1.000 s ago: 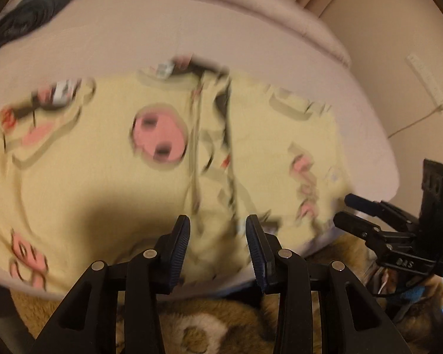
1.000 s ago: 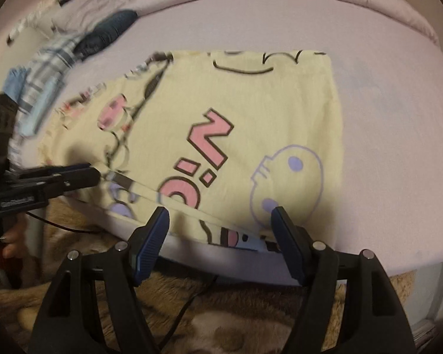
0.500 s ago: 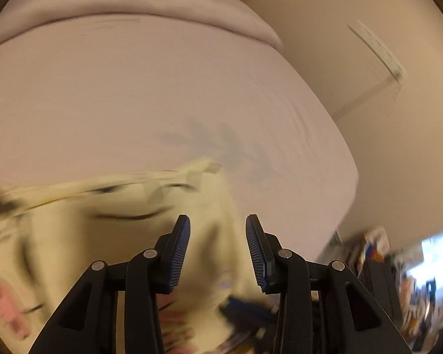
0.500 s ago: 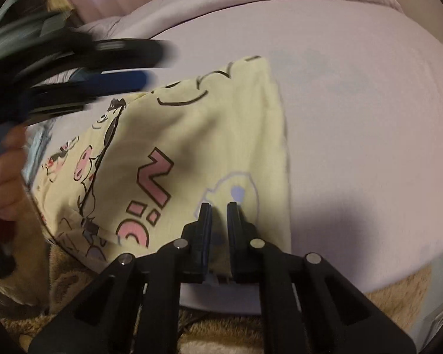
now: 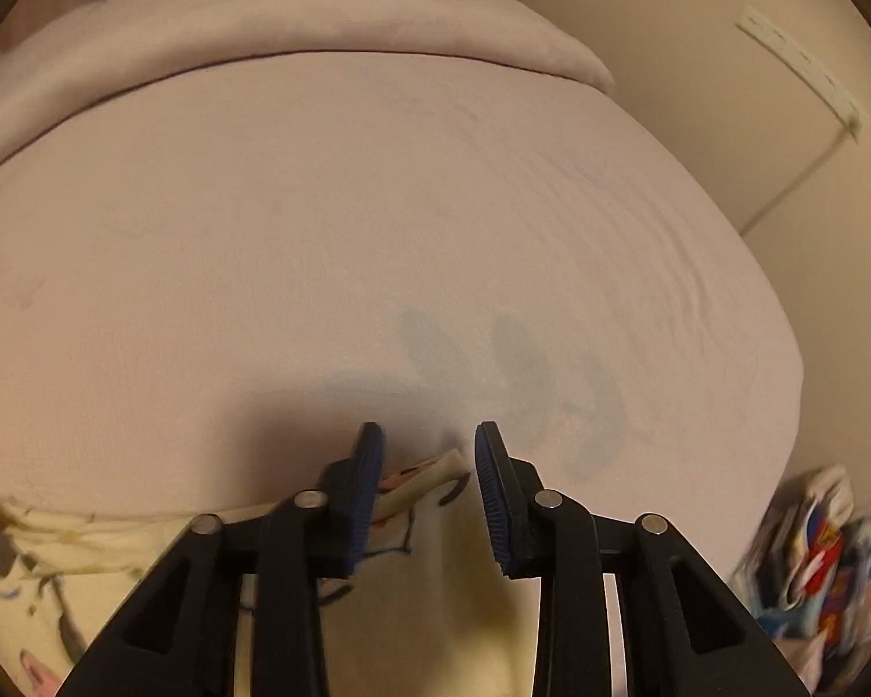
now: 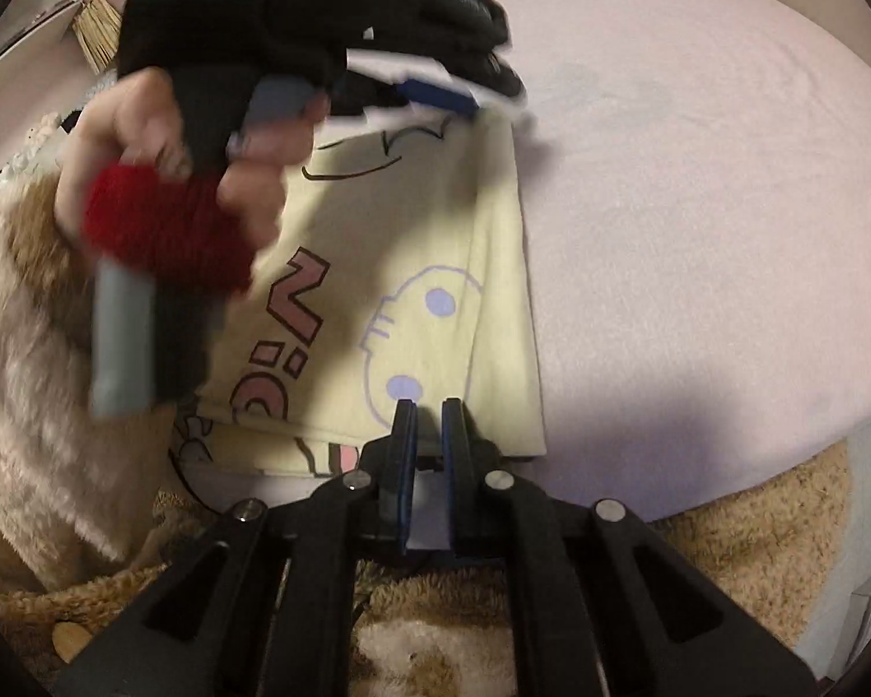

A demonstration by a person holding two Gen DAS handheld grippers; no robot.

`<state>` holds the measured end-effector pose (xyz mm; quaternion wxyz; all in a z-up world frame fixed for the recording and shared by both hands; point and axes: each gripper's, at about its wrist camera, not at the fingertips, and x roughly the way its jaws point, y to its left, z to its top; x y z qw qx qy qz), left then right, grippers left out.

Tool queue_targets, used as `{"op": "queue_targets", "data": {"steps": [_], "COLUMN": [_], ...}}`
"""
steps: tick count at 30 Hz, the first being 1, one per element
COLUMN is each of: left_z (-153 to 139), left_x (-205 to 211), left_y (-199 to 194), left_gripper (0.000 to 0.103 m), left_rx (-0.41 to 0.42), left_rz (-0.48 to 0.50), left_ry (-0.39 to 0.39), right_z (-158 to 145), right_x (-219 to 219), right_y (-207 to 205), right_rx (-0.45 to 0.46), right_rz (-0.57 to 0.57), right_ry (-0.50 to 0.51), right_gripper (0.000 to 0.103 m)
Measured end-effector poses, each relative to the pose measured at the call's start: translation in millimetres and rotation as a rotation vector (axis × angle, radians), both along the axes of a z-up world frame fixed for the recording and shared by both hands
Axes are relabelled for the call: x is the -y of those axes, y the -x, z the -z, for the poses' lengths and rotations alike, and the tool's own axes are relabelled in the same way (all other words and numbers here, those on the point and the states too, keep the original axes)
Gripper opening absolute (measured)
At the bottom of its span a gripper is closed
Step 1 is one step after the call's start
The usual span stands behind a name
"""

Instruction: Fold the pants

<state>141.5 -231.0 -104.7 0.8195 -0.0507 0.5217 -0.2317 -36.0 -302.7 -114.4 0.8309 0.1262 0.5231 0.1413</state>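
Note:
The pale yellow cartoon-print pants (image 6: 424, 267) lie folded on the bed. In the right wrist view my right gripper (image 6: 429, 412) is nearly shut at the near hem, its jaws a narrow gap apart over the fabric edge; whether it pinches the cloth is unclear. My left gripper (image 6: 435, 93), held in a hand, is over the far hem of the pants. In the left wrist view the left gripper (image 5: 427, 435) is open, with the far corner of the pants (image 5: 429, 470) between and under its fingers.
The bed's lilac sheet (image 5: 377, 232) stretches ahead, with a rolled duvet (image 5: 261, 29) at the far side. A beige wall (image 5: 726, 87) stands to the right. A brown fluffy rug (image 6: 755, 534) lies below the bed edge, and clutter (image 5: 813, 552) sits on the floor.
My left gripper swung from the left end of the pants across to the far hem on the right. My right gripper closed from wide open to nearly shut at the near hem.

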Motion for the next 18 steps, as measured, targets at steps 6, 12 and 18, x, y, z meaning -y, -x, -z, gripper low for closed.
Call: {"op": "queue_targets", "data": {"steps": [6, 12, 18], "left_z": [-3, 28, 28], "left_x": [-8, 1, 5], "left_y": [23, 24, 11], "left_gripper": [0.031, 0.029, 0.028], "left_rx": [-0.064, -0.095, -0.054], "left_rz": [0.088, 0.048, 0.029], "left_ry": [0.155, 0.057, 0.04], "right_z": [-23, 3, 4], "right_x": [4, 0, 9], "right_y": [-6, -7, 10], "right_rx": [0.103, 0.058, 0.044], "right_rz": [0.018, 0.026, 0.046], "right_ry": [0.064, 0.102, 0.079], "right_gripper": [0.015, 0.009, 0.008]}}
